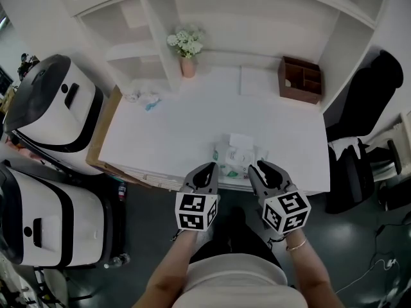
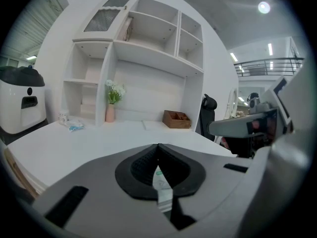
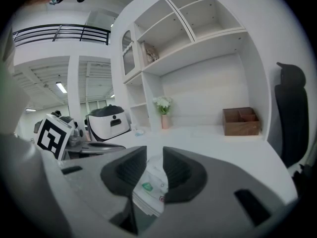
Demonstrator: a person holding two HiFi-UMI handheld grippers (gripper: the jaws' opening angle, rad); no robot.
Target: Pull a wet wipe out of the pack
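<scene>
L gripper [image 1: 207,169] [image 2: 158,147]: my jaws tips touching, nothing held. R gripper [image 1: 262,167] [image 3: 154,155]: jaws slightly apart, empty. White-and-green soft wet wipe pack [image 1: 236,158] [image 2: 162,185] [image 3: 148,187] at white worktop [image 1: 192,127] front edge, just ahead btwn both; R judged marginally nearer.

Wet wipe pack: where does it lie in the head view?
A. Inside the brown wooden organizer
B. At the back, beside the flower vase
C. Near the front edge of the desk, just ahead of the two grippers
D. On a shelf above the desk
C: the wet wipe pack lies by the front edge of the white desk, just ahead of the left gripper and the right gripper.
</scene>
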